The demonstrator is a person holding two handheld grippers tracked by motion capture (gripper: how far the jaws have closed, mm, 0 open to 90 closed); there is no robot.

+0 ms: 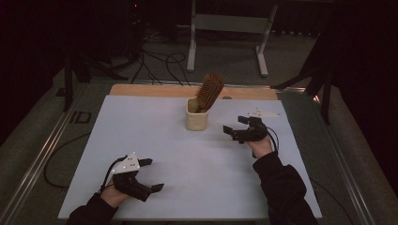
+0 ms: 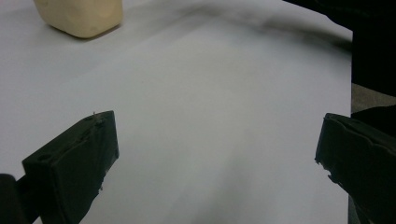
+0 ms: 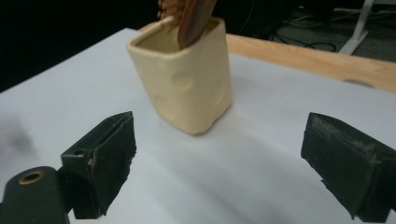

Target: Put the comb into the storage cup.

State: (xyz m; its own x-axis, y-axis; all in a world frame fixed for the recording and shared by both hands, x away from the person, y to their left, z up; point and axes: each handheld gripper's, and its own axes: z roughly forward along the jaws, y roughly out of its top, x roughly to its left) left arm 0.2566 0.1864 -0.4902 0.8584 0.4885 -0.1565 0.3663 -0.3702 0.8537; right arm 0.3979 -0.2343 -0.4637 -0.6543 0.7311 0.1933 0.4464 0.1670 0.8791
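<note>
A cream square cup [image 1: 196, 115] stands upright near the back middle of the white sheet [image 1: 155, 136]. A brown wooden hairbrush [image 1: 209, 91] stands in it, bristle head up and leaning right. My right gripper [image 1: 235, 127] hovers just right of the cup, open, with nothing between its jaws; in the right gripper view the cup [image 3: 187, 79] and the brush handle [image 3: 194, 18] sit close ahead. My left gripper [image 1: 151, 174] rests near the front left of the sheet, open and empty. The cup's base [image 2: 81, 16] shows far off in the left gripper view.
The sheet lies on a wooden tabletop whose bare strip [image 1: 155, 90] shows along the back edge. A metal frame [image 1: 44, 145] borders the table. Cables [image 1: 159, 63] and white stand legs [image 1: 225, 37] are on the floor behind.
</note>
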